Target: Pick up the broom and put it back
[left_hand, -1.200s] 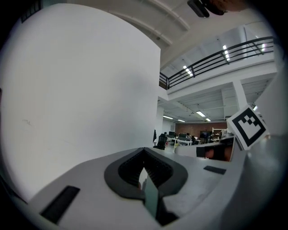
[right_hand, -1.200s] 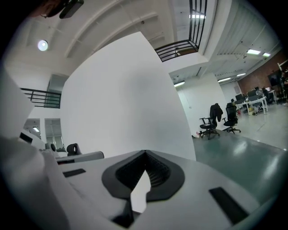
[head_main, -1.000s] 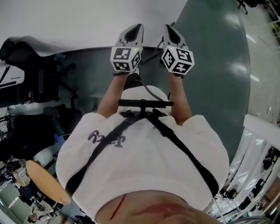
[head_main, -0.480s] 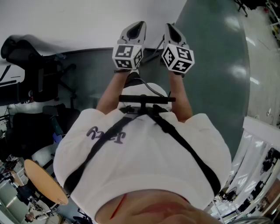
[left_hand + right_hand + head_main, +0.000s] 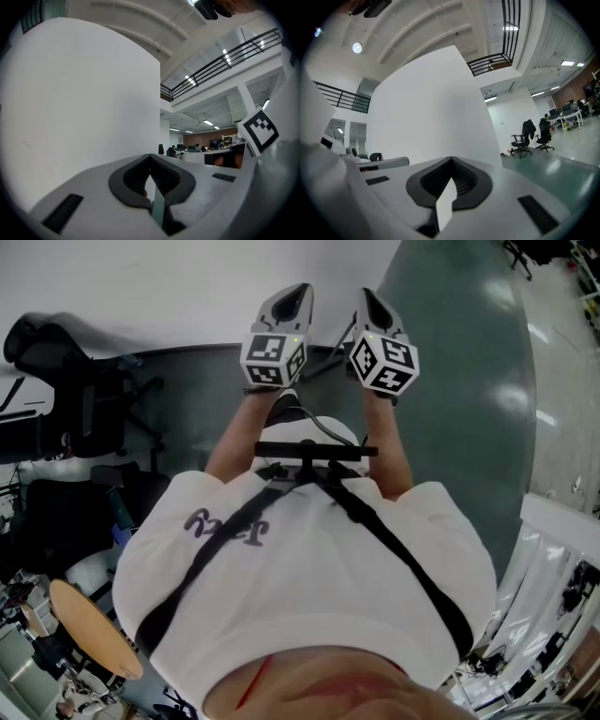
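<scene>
While both point level at the white wall [image 5: 426,108] | left gripper [image 5: 294,294] and right gripper [image 5: 368,299]: jaws closed, nothing between fingers | broom: in no view, none ahead of fingertips | risk: reaching it with closed jaws would likely knock the broom over, not grip it.

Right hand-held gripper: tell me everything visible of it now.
The right hand-held gripper has a pale grey, plastic-looking body ending in two tapered jaws, closed tip to tip with nothing between them. Its dark ribbed pads meet at the front. A cube with black square markers sits at its rear. It points level at a white wall, carried on the person's right forearm, beside but apart from the left hand-held gripper.
</scene>
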Demonstrator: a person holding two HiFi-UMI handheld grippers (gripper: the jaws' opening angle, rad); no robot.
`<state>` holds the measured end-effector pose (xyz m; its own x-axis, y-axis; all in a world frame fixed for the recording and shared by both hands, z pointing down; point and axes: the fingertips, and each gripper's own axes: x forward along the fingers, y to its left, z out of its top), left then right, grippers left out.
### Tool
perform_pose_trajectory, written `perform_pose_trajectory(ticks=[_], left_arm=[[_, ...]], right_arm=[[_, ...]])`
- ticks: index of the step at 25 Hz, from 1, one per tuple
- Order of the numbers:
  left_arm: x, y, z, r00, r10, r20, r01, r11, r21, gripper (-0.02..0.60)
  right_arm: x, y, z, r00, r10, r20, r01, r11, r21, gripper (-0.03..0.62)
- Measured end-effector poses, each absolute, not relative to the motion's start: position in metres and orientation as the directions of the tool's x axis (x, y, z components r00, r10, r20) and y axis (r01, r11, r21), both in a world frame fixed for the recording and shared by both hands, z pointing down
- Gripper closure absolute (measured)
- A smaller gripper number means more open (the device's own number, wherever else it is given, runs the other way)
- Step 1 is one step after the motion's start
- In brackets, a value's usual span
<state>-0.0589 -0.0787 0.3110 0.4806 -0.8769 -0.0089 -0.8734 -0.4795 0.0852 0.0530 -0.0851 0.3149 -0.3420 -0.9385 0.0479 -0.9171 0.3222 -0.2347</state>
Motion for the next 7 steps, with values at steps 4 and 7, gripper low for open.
perform_pose_trajectory(ticks=[4,7], left_arm=[[-0.0572,-0.0785,0.3100,0.480,-0.877,-0.010,-0.874,-0.479,0.077,0.569],[-0.0576,-0.0789,0.3103,0.478,-0.878,-0.010,-0.876,-0.477,0.074,0.569]], right_arm=[[0.0561,-0.0866,0.3139,-0.340,-0.939,0.042,-0.918,0.322,-0.231,0.588],[0.0570,-0.0873,0.3142,-0.341,-0.939,0.041,-0.918,0.323,-0.229,0.588]])
